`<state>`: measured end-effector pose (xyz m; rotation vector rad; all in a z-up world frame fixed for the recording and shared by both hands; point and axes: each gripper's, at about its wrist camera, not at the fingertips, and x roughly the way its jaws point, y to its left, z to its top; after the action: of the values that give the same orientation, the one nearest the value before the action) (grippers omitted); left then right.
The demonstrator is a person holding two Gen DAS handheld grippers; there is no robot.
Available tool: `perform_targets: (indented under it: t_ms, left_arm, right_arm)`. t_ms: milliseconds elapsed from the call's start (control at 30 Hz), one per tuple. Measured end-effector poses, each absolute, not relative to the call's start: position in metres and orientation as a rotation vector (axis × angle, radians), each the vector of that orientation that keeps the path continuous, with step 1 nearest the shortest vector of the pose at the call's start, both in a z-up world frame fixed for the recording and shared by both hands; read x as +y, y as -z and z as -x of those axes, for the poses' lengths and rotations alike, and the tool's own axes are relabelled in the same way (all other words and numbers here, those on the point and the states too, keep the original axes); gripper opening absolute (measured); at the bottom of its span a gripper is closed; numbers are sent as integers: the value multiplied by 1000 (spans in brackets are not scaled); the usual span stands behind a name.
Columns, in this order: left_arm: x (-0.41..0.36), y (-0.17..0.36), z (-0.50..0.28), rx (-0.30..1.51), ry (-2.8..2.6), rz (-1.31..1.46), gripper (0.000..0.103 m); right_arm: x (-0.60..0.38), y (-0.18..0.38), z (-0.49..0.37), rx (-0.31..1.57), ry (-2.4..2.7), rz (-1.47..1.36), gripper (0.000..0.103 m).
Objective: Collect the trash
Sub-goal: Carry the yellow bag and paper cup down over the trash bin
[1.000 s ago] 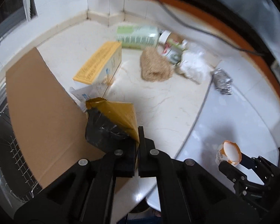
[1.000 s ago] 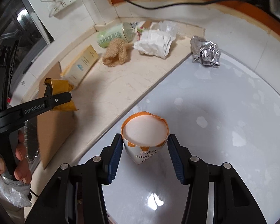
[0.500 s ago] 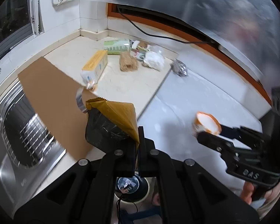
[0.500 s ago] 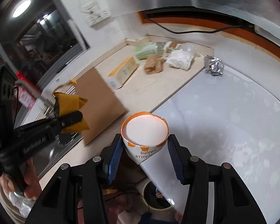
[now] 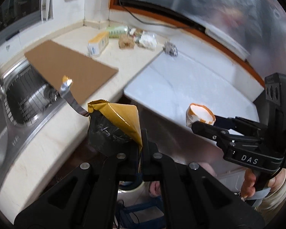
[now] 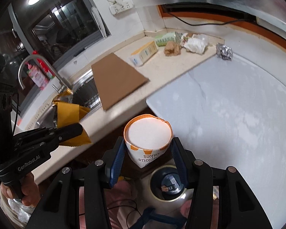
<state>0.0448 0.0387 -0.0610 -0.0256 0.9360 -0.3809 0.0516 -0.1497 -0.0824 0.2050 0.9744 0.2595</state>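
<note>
My left gripper (image 5: 142,143) is shut on a yellow and black foil wrapper (image 5: 114,122), held in the air off the counter's front edge; it also shows in the right wrist view (image 6: 70,114). My right gripper (image 6: 147,150) is shut on a white and orange paper cup (image 6: 147,139), held above a round trash bin (image 6: 168,187) on the floor. The cup shows in the left wrist view (image 5: 199,115). More trash lies in the far counter corner: a yellow box (image 6: 145,52), a green can (image 6: 166,38), a brown scrubber (image 6: 171,48), crumpled white paper (image 6: 195,44) and a foil ball (image 6: 224,51).
A brown cardboard sheet (image 6: 116,80) lies across the counter and the sink's edge. The steel sink (image 5: 24,99) with a rack and a faucet (image 6: 40,64) sits to the left. A white countertop slab (image 6: 228,103) lies to the right.
Both grippers have pulled back and up from the counter with their loads. The counter looks farther away and the floor bin has come into view below the cup.
</note>
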Motion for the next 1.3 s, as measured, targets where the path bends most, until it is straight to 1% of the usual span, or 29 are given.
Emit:
perform_targets:
  t_ms: [300,467,667,1000,1167,1300]
  left_arm:
    - [23,130,8,964,378,-75,0]
    - [16,163,21,973,374,-121,0]
    - [11,210,26,1001,382,-148,0]
    - [9,310,-2,1123,396,-118,0]
    - [8,358,-21,1165,406,-111,0]
    - [5,405,-43,1236,393,-127,0]
  right_arm:
    - [-135,143,12,999,-203,-104,49]
    - [-129,173,29,1019,-194,-65,49]
    - [-124,227,31,1090,-182,-46,49]
    - [-139,358,17,1324,-131,-141,49]
    - [-139,410,0,1378,-124,-128,49]
    - [-131,459,-11,1422,-128,-97,49]
